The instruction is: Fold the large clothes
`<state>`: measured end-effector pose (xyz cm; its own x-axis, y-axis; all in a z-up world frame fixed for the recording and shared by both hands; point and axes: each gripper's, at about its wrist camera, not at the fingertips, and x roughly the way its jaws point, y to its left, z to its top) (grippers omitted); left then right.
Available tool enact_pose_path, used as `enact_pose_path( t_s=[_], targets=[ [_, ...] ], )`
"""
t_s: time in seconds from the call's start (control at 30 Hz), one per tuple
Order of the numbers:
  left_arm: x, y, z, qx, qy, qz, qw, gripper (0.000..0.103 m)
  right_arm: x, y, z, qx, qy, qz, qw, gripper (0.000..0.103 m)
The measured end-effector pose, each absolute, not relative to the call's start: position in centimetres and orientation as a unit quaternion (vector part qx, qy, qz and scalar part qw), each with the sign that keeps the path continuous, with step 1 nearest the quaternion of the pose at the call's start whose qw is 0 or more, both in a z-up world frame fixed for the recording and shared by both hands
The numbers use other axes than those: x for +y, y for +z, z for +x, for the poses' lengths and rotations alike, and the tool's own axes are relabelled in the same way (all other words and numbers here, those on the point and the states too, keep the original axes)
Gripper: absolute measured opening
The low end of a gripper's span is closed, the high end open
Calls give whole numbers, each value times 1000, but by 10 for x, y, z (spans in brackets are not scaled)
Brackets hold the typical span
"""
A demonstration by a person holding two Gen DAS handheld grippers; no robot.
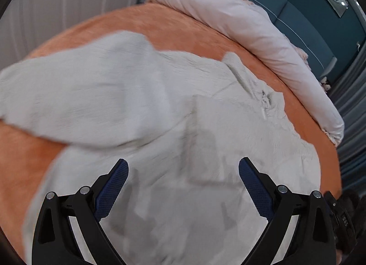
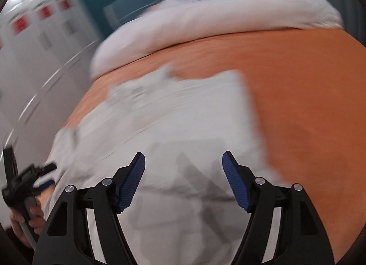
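Blue-padded fingers of the left gripper (image 1: 183, 166) stand wide apart with nothing between them, poised above the pale grey garment (image 1: 160, 109) that lies spread on the orange bedspread (image 1: 173, 33). One part of the garment, perhaps a sleeve, is folded across its body toward the bed's left edge, and its shape is blurred in the left wrist view. Past the garment's far edge, a broad band of bare bedspread runs up to the rolled white duvet (image 1: 263, 33) along the far side of the bed.

From the right wrist view, the right gripper (image 2: 184, 157) is likewise spread wide and holds nothing, hovering over the near part of the same garment (image 2: 173, 118). Shadows of both tools fall on the cloth just ahead of the fingers. Rightward of the garment, the bedspread (image 2: 297, 95) offers wide open room out to the bed's right edge. At that view's lower left, a hand (image 2: 25, 219) grips the other tool's handle beside the garment's left edge.
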<state>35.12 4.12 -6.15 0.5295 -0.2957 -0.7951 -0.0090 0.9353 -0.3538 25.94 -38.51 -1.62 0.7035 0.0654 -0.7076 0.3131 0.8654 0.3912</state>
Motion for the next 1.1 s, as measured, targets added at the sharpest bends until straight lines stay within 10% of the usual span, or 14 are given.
enact_pose_path(
  t_s=[0.17,0.4,0.8,1.1],
  targets=[
    [9,-87,385,487,-35,-113,865,64,-403,-22,286,378,-83,246,888,19],
    [-16,-111,386,456,6,-3,890,69,-390,-96,312,443,-82,224,864,0],
    [-3,-104,371,438,25,-10,899,73,-387,-57,295,443,-146,189,864,6],
    [209,-53,295,414,105,-207,880,86,-253,-31,189,449,-30,147,881,26]
  ],
)
